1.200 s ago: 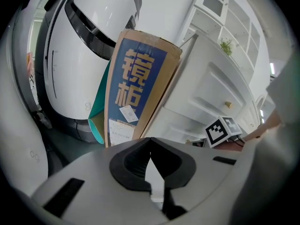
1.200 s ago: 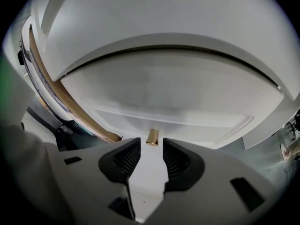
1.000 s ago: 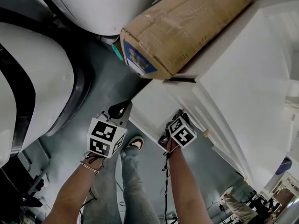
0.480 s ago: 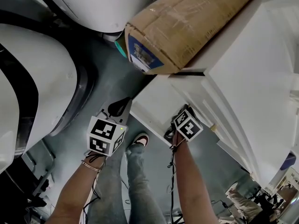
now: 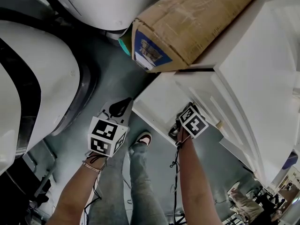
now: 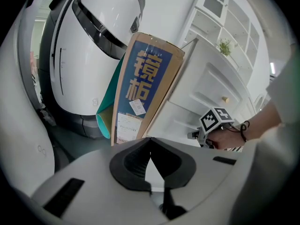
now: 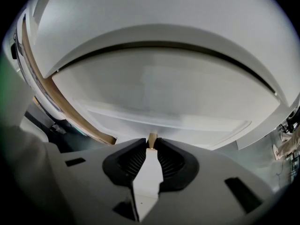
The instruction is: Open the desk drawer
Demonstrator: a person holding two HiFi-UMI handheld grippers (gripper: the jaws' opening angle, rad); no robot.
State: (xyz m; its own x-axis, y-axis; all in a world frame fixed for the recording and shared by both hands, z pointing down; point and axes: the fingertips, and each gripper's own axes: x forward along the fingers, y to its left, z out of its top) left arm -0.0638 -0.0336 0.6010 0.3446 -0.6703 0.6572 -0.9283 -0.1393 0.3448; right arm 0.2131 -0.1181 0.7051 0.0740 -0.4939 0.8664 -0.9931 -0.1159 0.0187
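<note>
The white desk (image 5: 262, 78) fills the right of the head view. Its drawer front (image 7: 164, 97) spans the right gripper view, with a small tan knob (image 7: 151, 138) at the jaw tips. My right gripper (image 5: 180, 124) has just been closing, and its pads now press on that knob from both sides. It also shows in the left gripper view as a marker-cubed right gripper (image 6: 200, 135) against the desk. My left gripper (image 5: 121, 106) hangs over the floor to the left of the desk, shut, with nothing between its fingers.
A long cardboard box (image 5: 187, 22) with a blue label leans against the desk's far end. Large white rounded machine shells (image 5: 37, 78) stand to the left. The person's leg and shoe (image 5: 143, 139) are below the grippers. A second knob (image 5: 219, 124) sits on a neighbouring drawer.
The desk, the box and the right gripper have slid a little to the right in the head view as the camera shifted. The right gripper stays at the knob; the left gripper looks unchanged.
</note>
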